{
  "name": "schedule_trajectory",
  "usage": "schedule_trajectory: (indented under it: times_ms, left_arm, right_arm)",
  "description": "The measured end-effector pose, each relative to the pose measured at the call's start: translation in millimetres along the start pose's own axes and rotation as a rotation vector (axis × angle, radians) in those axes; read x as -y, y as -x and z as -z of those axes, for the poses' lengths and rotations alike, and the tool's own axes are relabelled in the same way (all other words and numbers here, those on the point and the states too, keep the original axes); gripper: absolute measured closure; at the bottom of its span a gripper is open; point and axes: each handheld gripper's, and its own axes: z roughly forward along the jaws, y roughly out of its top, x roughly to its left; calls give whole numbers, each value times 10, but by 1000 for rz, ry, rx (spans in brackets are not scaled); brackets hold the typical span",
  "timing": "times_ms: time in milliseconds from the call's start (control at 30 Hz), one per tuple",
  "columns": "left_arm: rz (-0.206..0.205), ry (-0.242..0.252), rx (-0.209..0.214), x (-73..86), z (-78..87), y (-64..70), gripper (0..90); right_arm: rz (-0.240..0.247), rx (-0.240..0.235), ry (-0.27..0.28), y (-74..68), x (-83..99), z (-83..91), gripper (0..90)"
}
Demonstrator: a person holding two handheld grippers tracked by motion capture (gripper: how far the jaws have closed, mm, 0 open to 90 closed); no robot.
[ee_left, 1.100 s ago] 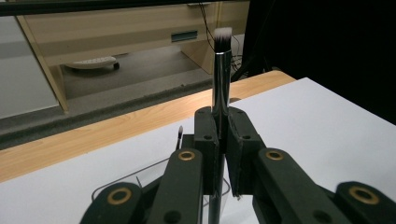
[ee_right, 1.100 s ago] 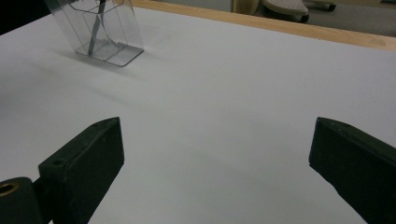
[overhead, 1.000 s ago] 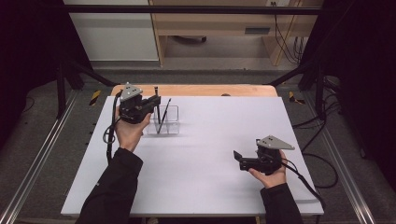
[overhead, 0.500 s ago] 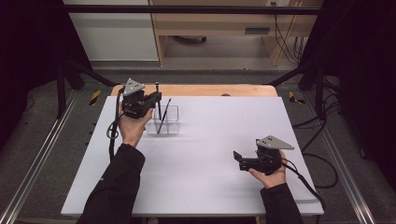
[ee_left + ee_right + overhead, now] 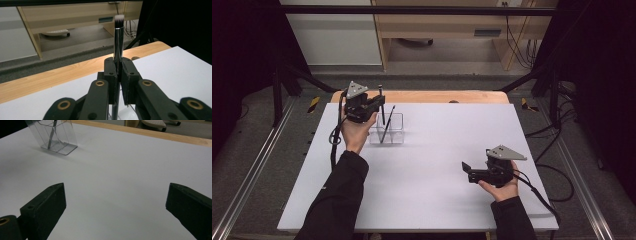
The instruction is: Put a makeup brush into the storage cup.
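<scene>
Left gripper (image 5: 379,102), upper left of the high view: jaws clamped on an upright makeup brush (image 5: 118,42), bristles uppermost, its lower end inside the clear divided holder (image 5: 388,129) just beside the hand. A second dark brush (image 5: 387,124) leaning inside the same holder. Right gripper (image 5: 467,170), lower right of the frame: jaws spread wide, holding nothing, over bare white table (image 5: 437,150), well apart from the holder.

A lab recording bay: beyond the left gripper (image 5: 379,103) stand plywood shelving (image 5: 437,25) and dangling cables (image 5: 519,35), and black curtains (image 5: 242,60) (on metal framing) flank the white-topped table (image 5: 432,175).
</scene>
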Motion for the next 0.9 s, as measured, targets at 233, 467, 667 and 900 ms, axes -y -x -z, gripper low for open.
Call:
schedule_trajectory:
  times_ms: [233,467,667,900]
  left_arm:
    - [-1,-5,-15,20,-48,-50,833]
    - [-1,-12,-28,45,-87,-89,833]
    - [1,-22,-32,82,-105,-111,833]
    - [2,-31,-35,131,-111,-130,833]
  right_arm:
    - [1,0,1,4,-2,3,34]
    - [1,-1,1,4,-3,5,33]
    - [2,0,0,3,-1,4,33]
    - [1,-1,-1,0,-1,3,33]
